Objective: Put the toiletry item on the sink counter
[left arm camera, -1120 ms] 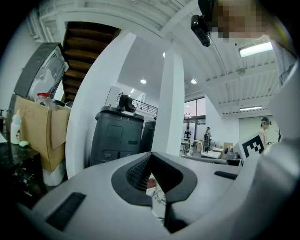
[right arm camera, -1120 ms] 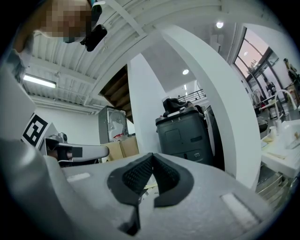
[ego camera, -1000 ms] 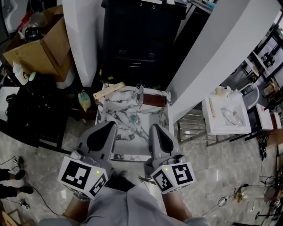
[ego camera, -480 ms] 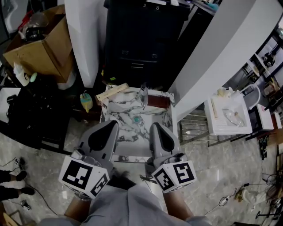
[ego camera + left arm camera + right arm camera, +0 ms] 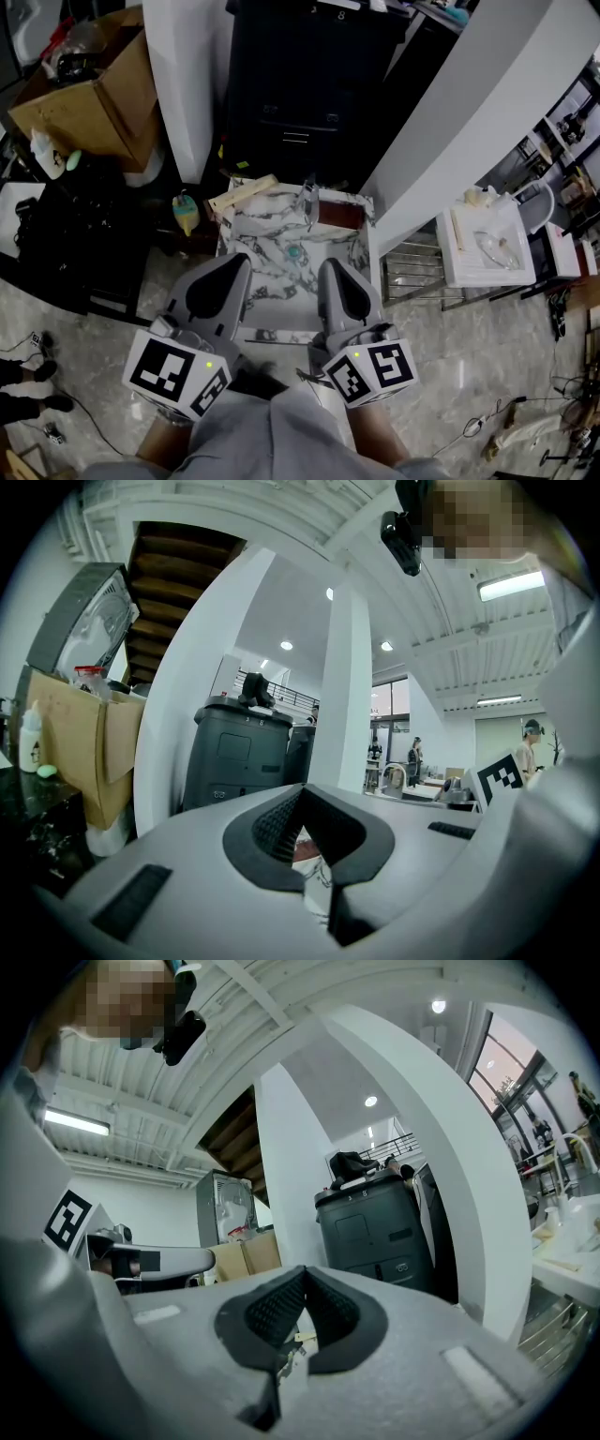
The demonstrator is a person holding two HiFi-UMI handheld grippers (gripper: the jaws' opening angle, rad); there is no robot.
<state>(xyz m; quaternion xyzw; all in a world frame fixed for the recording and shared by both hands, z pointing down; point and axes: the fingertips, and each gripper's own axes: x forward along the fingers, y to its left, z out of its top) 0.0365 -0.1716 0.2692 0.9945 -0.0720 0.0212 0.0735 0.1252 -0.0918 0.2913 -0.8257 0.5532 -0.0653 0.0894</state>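
In the head view a marble sink counter (image 5: 246, 221) with a basin, a faucet (image 5: 307, 201) and a teal drain plug (image 5: 292, 251) stands below me. A small yellow-and-teal bottle (image 5: 185, 214) stands on a dark shelf just left of it. A pale wooden strip (image 5: 242, 193) lies on the counter's back left corner, and a brown tray (image 5: 337, 214) sits at its back right. My left gripper (image 5: 234, 264) (image 5: 302, 791) and right gripper (image 5: 330, 268) (image 5: 302, 1271) hang side by side over the counter's near edge. Both point level, shut and empty.
A dark cabinet (image 5: 300, 84) stands behind the sink between two white pillars (image 5: 187, 84). At the left are a cardboard box (image 5: 89, 89) and a white bottle (image 5: 39, 150). A second white sink (image 5: 478, 248) stands at the right, with a wire rack (image 5: 412, 277) between.
The sink counter has slid a little right and down in the head view. Both grippers stay shut and side by side.
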